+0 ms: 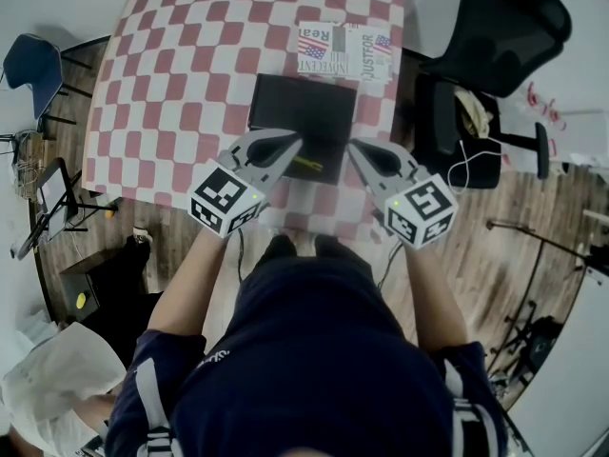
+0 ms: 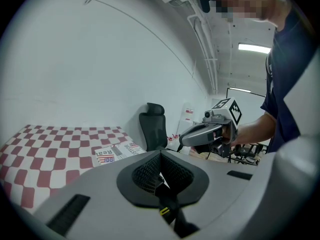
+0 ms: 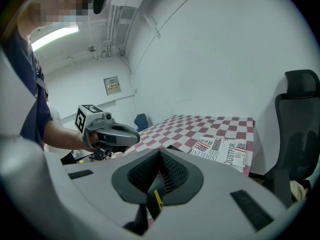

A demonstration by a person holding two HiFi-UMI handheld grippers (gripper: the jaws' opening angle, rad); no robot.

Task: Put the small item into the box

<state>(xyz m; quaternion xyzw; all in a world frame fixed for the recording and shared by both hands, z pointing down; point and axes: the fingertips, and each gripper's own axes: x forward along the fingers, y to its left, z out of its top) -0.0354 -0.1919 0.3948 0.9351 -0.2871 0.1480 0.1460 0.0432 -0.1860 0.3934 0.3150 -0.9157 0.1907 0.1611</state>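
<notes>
A flat black box (image 1: 303, 108) lies on the checkered table (image 1: 181, 84) in the head view. A thin yellow item (image 1: 306, 165) rests on the box's dark near part, between the two gripper tips. My left gripper (image 1: 297, 142) hangs over the box's near left edge, jaws together and nothing between them. My right gripper (image 1: 352, 148) hangs just off the box's near right corner, also shut and empty. In the left gripper view the jaws (image 2: 160, 154) meet at the tip, and the right gripper (image 2: 183, 140) shows beyond. The right gripper view shows its closed jaws (image 3: 160, 151) and the left gripper (image 3: 138, 133).
A printed sheet with flag pictures (image 1: 344, 50) lies beyond the box at the table's far right. A black office chair (image 1: 495, 74) stands right of the table. The person's legs and feet (image 1: 304, 248) are at the table's near edge. Wooden floor and cables surround it.
</notes>
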